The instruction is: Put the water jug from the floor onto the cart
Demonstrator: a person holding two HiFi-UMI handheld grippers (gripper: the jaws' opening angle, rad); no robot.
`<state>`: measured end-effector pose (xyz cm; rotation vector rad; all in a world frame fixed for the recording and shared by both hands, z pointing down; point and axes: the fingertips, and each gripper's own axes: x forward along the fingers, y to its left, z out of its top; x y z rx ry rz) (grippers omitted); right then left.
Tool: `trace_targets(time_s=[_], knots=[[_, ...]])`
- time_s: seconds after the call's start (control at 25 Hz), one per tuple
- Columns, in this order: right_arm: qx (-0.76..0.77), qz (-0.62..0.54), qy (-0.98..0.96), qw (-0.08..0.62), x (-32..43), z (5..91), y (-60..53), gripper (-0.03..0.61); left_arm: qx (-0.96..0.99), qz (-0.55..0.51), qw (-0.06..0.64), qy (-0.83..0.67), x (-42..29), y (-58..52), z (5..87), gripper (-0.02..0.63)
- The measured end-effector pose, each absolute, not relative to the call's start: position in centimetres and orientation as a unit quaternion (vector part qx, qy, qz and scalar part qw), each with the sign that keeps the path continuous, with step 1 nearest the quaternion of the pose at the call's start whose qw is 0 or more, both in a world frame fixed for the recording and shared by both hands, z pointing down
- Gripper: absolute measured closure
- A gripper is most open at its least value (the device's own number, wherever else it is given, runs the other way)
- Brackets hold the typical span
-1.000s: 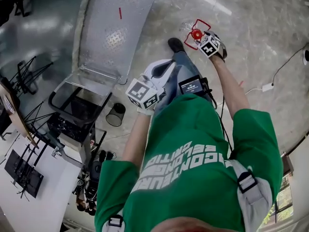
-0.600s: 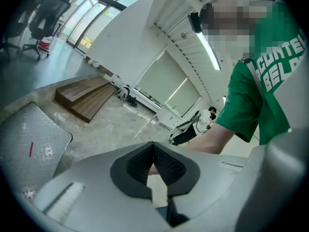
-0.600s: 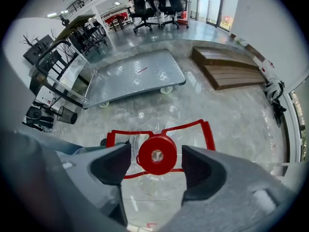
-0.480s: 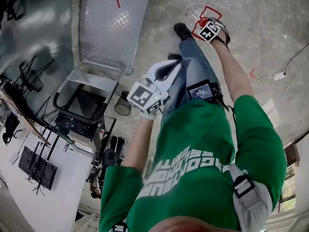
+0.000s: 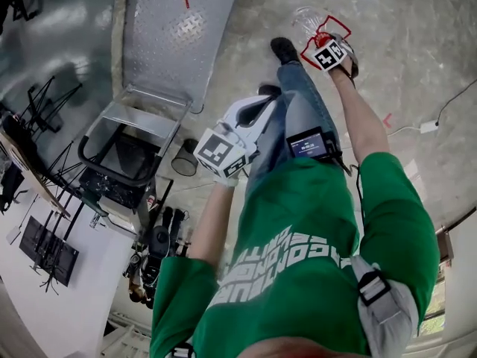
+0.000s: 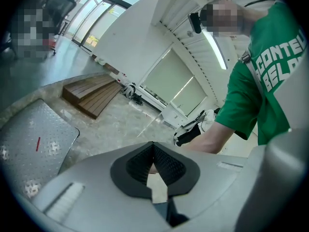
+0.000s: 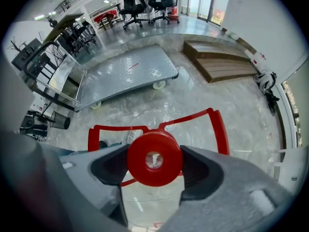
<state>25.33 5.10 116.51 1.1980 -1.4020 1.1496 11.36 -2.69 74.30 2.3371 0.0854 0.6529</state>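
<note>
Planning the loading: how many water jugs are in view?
1: the water jug, its red cap clamped by the right gripper, off the cart. Others may be hidden.

Right gripper [image 5: 326, 51]: fingers at red top of clear jug [image 5: 307, 19]. Shoe [image 5: 285, 49] just left of those fingers. Left gripper [image 5: 252, 112] by leg [image 5: 302, 95]; cart [image 5: 179, 28] well left of its fingers, apart.

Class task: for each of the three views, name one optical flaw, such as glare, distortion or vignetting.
Head view: light glares off the polished floor at the top edge. Left gripper view: a dark vignette rings the frame, and the left gripper blocks the lower half. Right gripper view: fisheye bows the edges of the cart, while the cap of the water jug is sharp.
</note>
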Motion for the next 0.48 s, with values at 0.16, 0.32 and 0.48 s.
trace_targets(time_s=[0.16,0.32,0.48], knots=[[0.511,0.458,-0.579,0.44,26.2,113.3,4.4,0.279,0.908,0.237,0.346,0.018,11.2,-3.0,73.1,0.614],[0.522,0.432,-0.596,0.431,27.6,109.3,3.1,0.279,0.919,0.219,0.329,0.01,11.1,-2.2,71.3,0.614],[0.533,0.4,-0.611,0.426,29.2,104.6,1.7,0.279,0.931,0.181,0.315,-0.038,10.1,-3.7,69.2,0.614]])
